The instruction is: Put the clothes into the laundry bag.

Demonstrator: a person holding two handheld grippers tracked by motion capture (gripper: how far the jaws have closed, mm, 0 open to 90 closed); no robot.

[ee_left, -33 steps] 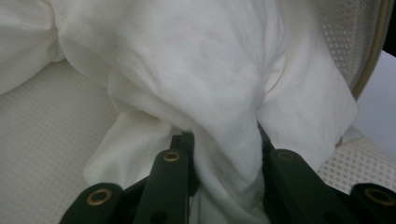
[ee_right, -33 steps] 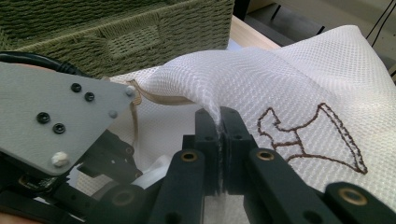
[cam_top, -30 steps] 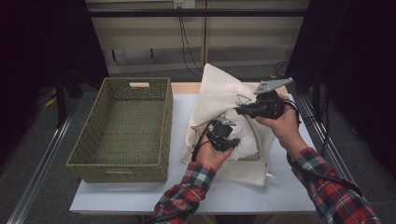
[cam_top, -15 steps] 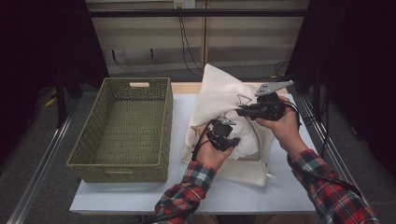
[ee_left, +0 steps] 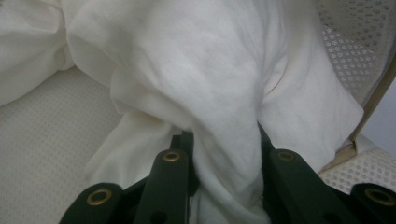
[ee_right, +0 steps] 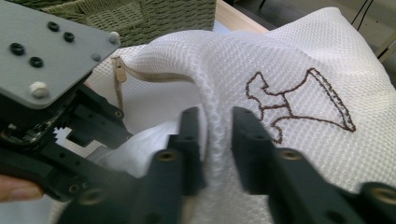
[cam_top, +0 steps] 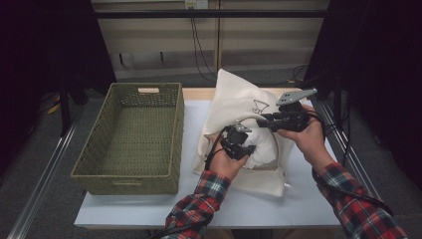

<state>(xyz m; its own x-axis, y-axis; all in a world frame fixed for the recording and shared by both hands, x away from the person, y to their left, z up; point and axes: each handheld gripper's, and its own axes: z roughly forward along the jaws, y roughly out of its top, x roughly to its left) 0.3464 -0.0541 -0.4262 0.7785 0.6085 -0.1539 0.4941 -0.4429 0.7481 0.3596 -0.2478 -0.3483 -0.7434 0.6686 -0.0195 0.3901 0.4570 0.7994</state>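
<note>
Basically, white garment (ee_left: pixel 205 93) sits half inside the mesh bag (cam_top: pixel 239 102) on the table (cam_top: pixel 308 199), bunched toward the opening. Left gripper (cam_top: pixel 245 148) clamped on the garment's folds, pointing into the bag. Right gripper (ee_right: pixel 215 135) pinches the bag's rim (zip edge), just above. Basket (cam_top: pixel 134 134) well left.

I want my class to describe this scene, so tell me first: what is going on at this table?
A person in a plaid shirt works two handheld grippers on a white mesh bag lying on the table. The left gripper is clamped on a bunch of soft white cloth at the bag's zippered opening. The right gripper pinches a fold of the bag's mesh beside its brown stitched emblem. A green woven basket sits to the left, with nothing in it.
</note>
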